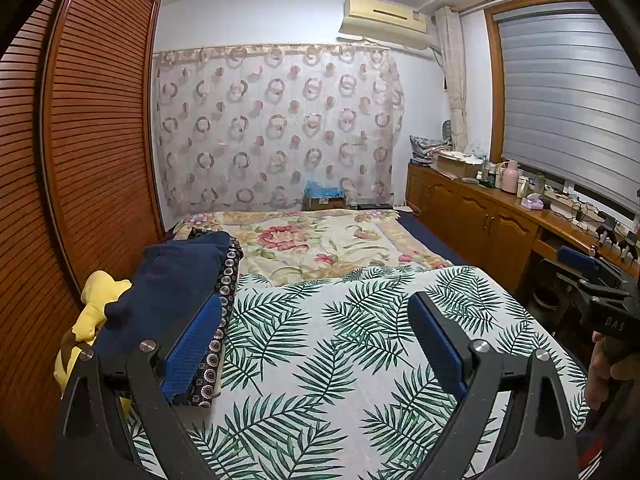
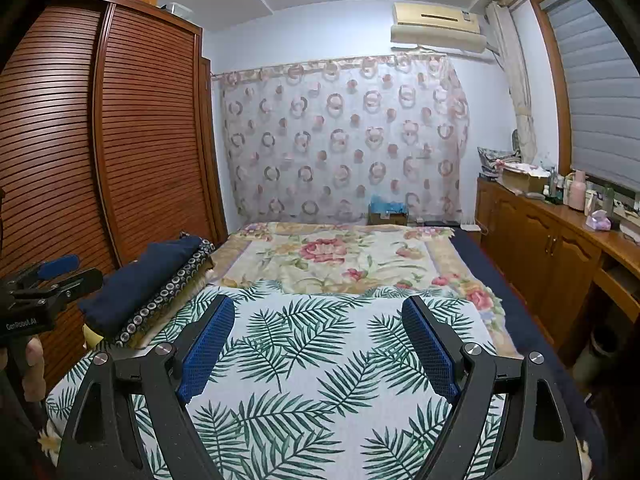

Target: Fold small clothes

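"GenRobot.AI" lettering (image 2: 21, 325) beside leaf-print cloth (image 2: 320, 360)

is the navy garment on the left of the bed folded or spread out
Folded: the navy garment lies as a compact thick bundle stacked atop a patterned cloth.

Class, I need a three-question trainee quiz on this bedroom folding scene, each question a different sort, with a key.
1. True or false: both the left gripper and right gripper are open and empty.
2. The navy cloth lies on which side of the leaf-print cloth? A left, B right.
3. What colour is the item beside the navy cloth, by the wardrobe?

Key: 1 true; 2 A; 3 yellow.
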{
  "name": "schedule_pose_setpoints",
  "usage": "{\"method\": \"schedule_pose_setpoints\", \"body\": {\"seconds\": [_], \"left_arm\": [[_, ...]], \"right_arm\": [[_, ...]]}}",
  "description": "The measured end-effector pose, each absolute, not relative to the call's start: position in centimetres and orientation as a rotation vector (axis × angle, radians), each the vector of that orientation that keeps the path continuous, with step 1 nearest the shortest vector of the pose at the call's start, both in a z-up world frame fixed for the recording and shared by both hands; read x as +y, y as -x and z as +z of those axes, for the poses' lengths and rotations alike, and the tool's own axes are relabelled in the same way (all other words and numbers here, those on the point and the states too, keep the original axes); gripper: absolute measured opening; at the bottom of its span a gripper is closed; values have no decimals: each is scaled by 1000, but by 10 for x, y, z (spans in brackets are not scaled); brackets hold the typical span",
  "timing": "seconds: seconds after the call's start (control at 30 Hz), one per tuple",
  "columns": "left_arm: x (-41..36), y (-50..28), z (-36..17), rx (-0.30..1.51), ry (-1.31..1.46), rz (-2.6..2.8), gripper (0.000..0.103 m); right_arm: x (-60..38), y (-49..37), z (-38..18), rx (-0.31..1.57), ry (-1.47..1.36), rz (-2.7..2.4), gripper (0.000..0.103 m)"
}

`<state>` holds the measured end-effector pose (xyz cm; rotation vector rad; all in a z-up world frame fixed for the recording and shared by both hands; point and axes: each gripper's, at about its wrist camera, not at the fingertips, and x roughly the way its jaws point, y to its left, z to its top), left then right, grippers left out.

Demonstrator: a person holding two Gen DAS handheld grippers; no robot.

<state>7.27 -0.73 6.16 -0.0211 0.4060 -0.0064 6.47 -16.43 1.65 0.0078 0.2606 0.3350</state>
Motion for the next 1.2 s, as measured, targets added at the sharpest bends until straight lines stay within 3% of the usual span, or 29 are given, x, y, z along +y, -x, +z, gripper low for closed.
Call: {"method": "schedule_pose_setpoints", "body": {"seconds": [1.2], "left_arm": [[-1, -71, 60, 403, 23, 3, 94]], "right_arm": [[-192, -69, 17, 273, -3, 353, 87]]}}
